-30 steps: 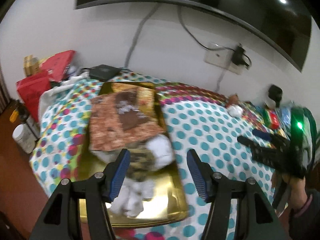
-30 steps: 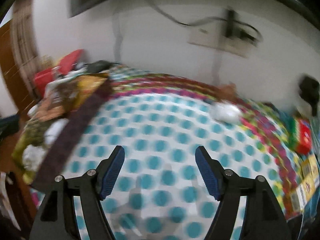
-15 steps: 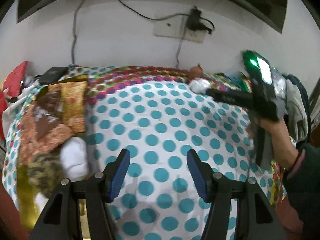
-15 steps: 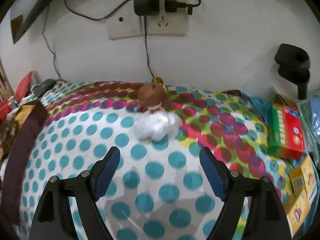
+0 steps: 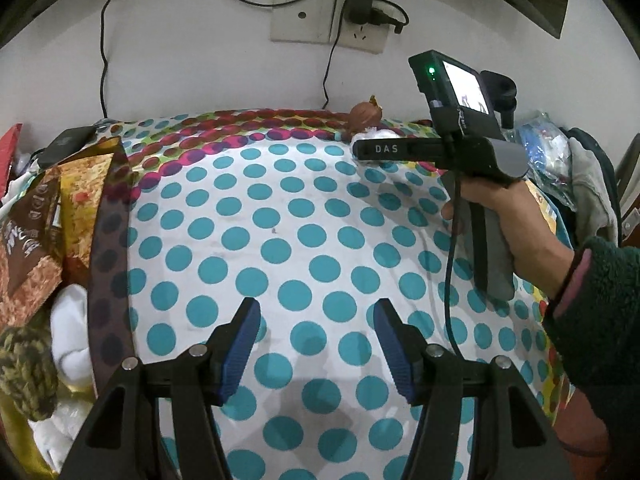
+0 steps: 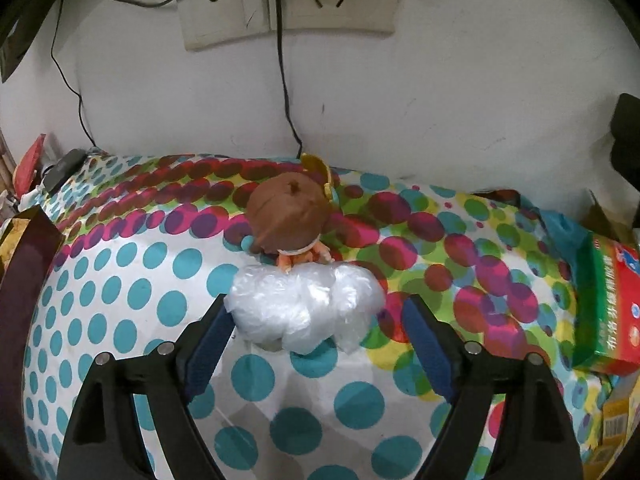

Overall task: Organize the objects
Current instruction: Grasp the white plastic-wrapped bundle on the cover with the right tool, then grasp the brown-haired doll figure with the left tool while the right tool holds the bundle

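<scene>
A crumpled clear plastic bag (image 6: pixel 304 312) lies on the polka-dot cloth (image 6: pixel 132 300), right in front of a small brown-haired doll (image 6: pixel 288 216) near the wall. My right gripper (image 6: pixel 316 320) is low over the cloth with its jaws opening. The bag sits between its blue pads (image 6: pixel 208 344); the left pad is close to it and the right pad stands apart. My left gripper (image 5: pixel 316 320) hovers open over bare cloth (image 5: pixel 280 248) with nothing between its fingers. In the left wrist view a hand (image 5: pixel 504 216) holds the right gripper toward the bag (image 5: pixel 376 134) and doll (image 5: pixel 364 114).
At the left, a gold tray with a dark spotted rim (image 5: pixel 108 260) holds snack packets (image 5: pixel 32 240), white cloth (image 5: pixel 72 320) and a camouflage item (image 5: pixel 24 368). A red and green box (image 6: pixel 608 308) stands at the right. A wall socket (image 6: pixel 288 4) with cables is behind the doll.
Both views have swung right, away from the gold tray. The right gripper has closed in on the plastic bag and doll, and its jaws have widened. The left jaws look unchanged.
</scene>
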The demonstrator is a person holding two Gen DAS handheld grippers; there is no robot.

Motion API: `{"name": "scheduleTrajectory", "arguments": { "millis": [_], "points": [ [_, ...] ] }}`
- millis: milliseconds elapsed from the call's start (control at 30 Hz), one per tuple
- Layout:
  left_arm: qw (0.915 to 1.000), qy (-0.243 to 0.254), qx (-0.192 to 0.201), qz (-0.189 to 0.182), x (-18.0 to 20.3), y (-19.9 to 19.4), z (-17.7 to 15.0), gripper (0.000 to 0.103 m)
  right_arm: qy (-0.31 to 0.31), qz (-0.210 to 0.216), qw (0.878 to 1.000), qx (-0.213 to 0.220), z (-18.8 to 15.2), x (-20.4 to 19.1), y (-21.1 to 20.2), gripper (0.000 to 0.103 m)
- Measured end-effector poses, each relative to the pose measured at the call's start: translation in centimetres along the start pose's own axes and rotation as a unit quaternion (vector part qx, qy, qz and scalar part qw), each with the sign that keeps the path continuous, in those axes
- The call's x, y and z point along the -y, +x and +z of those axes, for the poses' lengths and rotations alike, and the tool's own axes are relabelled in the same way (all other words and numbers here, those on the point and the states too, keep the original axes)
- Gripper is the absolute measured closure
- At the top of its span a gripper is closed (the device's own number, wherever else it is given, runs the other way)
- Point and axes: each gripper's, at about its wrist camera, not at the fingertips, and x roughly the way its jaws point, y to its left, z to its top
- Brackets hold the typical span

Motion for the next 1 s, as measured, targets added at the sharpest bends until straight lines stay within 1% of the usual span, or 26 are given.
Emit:
{"name": "scheduleTrajectory", "arguments": {
  "millis": [33, 67, 133, 200, 367, 467, 533, 600, 667, 733, 800, 833, 900, 933, 1000],
  "points": [
    [1.0000, 0.000, 0.000, 0.000, 0.0, 0.2, 0.1, 0.043, -0.003, 0.004, 1.000, 0.001, 0.0, -0.1, 0.0, 0.022],
    [1.0000, -0.001, -0.002, 0.000, 0.0, 0.4, 0.3, 0.042, -0.009, 0.004, 1.000, -0.002, 0.0, -0.2, 0.1, 0.034],
    [1.0000, -0.006, -0.006, 0.001, 0.0, 0.8, 0.5, 0.042, -0.017, 0.006, 1.000, -0.008, 0.0, -0.4, 0.3, 0.037],
    [0.9999, -0.008, -0.009, 0.002, 0.1, 1.2, 0.6, 0.042, -0.018, 0.004, 1.000, -0.001, -0.1, -0.3, -0.1, 0.042],
    [1.0000, 0.000, -0.001, 0.008, 0.7, 1.5, 1.2, 0.042, -0.012, 0.010, 1.000, 0.007, -1.7, 0.7, -1.9, 0.042],
    [0.9999, 0.008, 0.005, 0.012, 1.3, 2.2, 1.9, 0.042, -0.004, 0.003, 1.000, 0.008, -3.3, 1.7, -3.3, 0.042],
    [0.9999, 0.006, 0.007, -0.010, 1.7, 2.7, 2.6, 0.042, -0.005, -0.001, 1.000, 0.008, -4.5, 2.3, -4.4, 0.042],
    [0.9998, 0.005, 0.010, -0.014, 2.2, 3.2, 3.3, 0.042, -0.003, -0.001, 1.000, -0.001, -5.7, 2.9, -5.1, 0.042],
    [0.9998, 0.008, 0.016, -0.013, 2.9, 3.9, 4.3, 0.036, 0.010, 0.005, 1.000, 0.000, -6.6, 3.5, -5.9, 0.041],
    [0.9995, 0.011, 0.021, -0.020, 3.7, 4.7, 5.4, 0.032, 0.017, 0.010, 1.000, -0.004, -7.3, 3.9, -6.2, 0.041],
    [0.9994, 0.015, 0.020, -0.026, 4.3, 5.8, 6.8, 0.032, 0.016, 0.008, 1.000, -0.008, -7.5, 3.8, -6.3, 0.040],
    [0.9990, 0.014, 0.015, -0.040, 4.5, 6.5, 7.6, 0.031, 0.010, 0.001, 1.000, -0.011, -7.5, 3.6, -6.1, 0.039],
    [0.9986, 0.019, 0.007, -0.049, 5.1, 7.6, 9.0, 0.031, -0.012, -0.023, 1.000, -0.018, -7.5, 2.6, -5.8, 0.039],
    [0.9981, 0.021, 0.008, -0.058, 5.5, 8.1, 9.7, 0.030, -0.021, -0.023, 0.999, -0.017, -7.5, 2.3, -5.8, 0.040],
    [0.9980, 0.034, 0.010, -0.053, 6.3, 9.1, 11.2, 0.029, -0.027, -0.015, 0.999, -0.017, -7.5, 2.1, -5.8, 0.040]
  ]
}}
